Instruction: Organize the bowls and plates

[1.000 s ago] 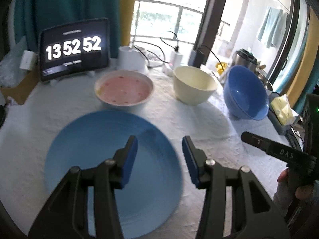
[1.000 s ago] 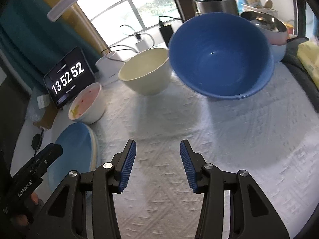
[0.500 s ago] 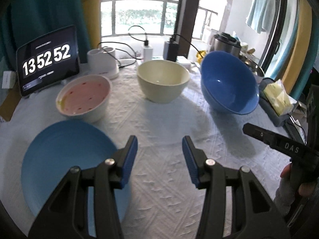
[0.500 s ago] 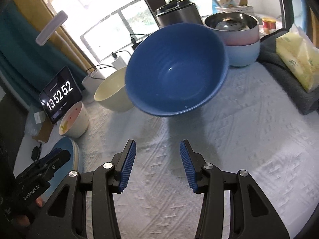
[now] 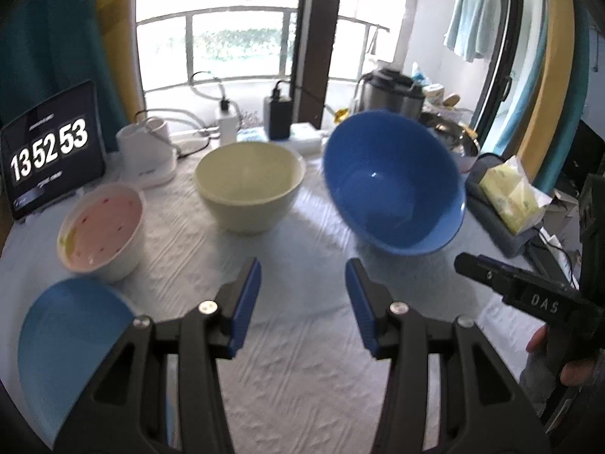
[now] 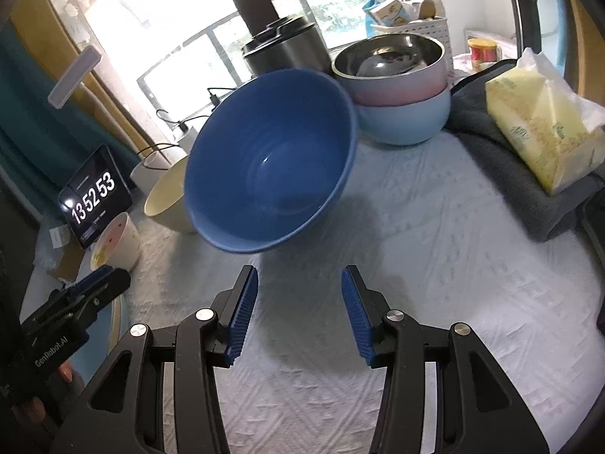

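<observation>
A deep blue bowl (image 5: 393,185) stands tilted on the white cloth, just beyond and right of my left gripper (image 5: 302,291), which is open and holds nothing. Left of that bowl sit a cream bowl (image 5: 249,185) and a white bowl with a pink inside (image 5: 102,230). A light blue plate (image 5: 72,344) lies at the lower left, partly under the left finger. In the right wrist view my right gripper (image 6: 298,295) is open and holds nothing, a short way in front of the blue bowl (image 6: 268,174). The cream bowl (image 6: 166,200) is half hidden behind it.
A tablet clock (image 5: 49,155), a white charger base (image 5: 147,155) and cables line the back edge. Stacked pink and light blue bowls (image 6: 401,87) stand before a rice cooker (image 6: 283,49). A yellow tissue pack (image 6: 544,128) lies on a grey cloth at right.
Both grippers have swung right across the table. The blue plate has slid to the lower left of the left view, and the blue bowl now sits near the middle of both views.
</observation>
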`<state>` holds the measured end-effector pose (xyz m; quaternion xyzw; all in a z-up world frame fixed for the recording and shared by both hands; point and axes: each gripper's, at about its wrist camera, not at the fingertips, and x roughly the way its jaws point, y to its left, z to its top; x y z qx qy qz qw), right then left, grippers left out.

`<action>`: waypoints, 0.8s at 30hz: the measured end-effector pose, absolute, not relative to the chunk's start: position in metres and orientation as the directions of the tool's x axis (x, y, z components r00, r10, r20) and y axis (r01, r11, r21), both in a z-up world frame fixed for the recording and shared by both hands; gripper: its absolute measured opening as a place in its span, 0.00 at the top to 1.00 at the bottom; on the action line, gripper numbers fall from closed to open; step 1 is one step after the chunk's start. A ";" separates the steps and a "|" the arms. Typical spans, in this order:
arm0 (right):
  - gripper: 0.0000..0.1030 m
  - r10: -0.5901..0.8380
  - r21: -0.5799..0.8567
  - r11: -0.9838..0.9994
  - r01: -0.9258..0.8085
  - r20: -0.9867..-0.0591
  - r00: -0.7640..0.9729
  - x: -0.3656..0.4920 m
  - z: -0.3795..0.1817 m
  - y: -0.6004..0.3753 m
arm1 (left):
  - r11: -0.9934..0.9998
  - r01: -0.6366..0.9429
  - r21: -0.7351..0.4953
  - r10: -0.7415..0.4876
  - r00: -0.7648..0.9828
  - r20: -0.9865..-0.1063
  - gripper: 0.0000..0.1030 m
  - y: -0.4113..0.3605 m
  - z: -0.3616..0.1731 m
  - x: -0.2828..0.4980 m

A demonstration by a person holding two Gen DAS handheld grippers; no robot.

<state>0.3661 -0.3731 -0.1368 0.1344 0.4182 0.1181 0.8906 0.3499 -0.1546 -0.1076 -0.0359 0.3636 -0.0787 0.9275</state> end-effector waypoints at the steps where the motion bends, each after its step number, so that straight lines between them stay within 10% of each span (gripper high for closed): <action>1: 0.53 0.318 0.335 0.937 -0.095 -0.712 0.626 0.368 -0.136 -0.375 | 0.984 0.124 -0.126 -0.177 0.727 -0.663 0.53 -0.158 -0.107 0.354; 24: 0.52 0.280 0.359 0.933 -0.018 -0.695 0.662 0.406 -0.138 -0.404 | 0.978 0.146 -0.150 -0.209 0.734 -0.646 0.53 -0.183 -0.124 0.403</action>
